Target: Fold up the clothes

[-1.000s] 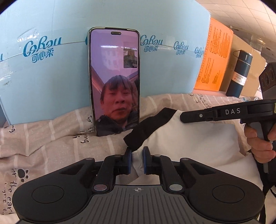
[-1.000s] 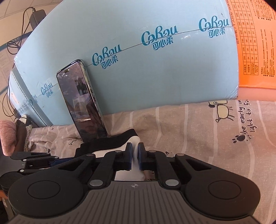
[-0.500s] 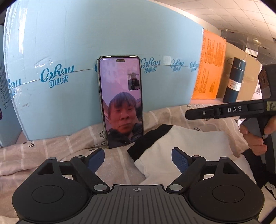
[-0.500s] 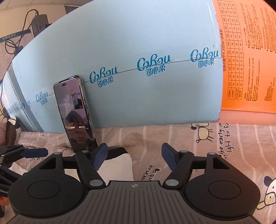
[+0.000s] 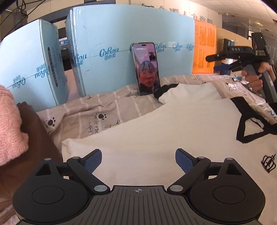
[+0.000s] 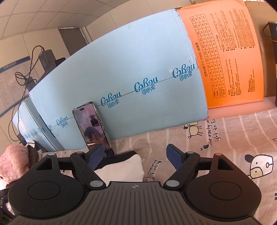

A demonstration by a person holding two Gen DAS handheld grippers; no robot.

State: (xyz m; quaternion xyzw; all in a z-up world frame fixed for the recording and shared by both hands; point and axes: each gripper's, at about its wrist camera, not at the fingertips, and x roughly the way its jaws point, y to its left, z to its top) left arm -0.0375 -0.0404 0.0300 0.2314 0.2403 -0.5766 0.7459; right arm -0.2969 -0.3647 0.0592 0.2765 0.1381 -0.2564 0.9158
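Office-like room with a makeshift bed setup

Ceiling tiles point(image 6: 43, 15) overhead; beyond the fingers, tissue cartons point(image 5: 131, 34) and an orange box point(image 6: 230, 57) wall in a cartoon-print bedsheet point(image 5: 110, 110).

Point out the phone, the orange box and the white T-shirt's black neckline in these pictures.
phone point(image 5: 147, 69): left wrist view, middle of its lit screen.
orange box point(image 6: 230, 57): right wrist view, printed front face.
black neckline point(image 5: 242, 121): left wrist view, left band of the white T-shirt point(image 5: 164, 124) collar.
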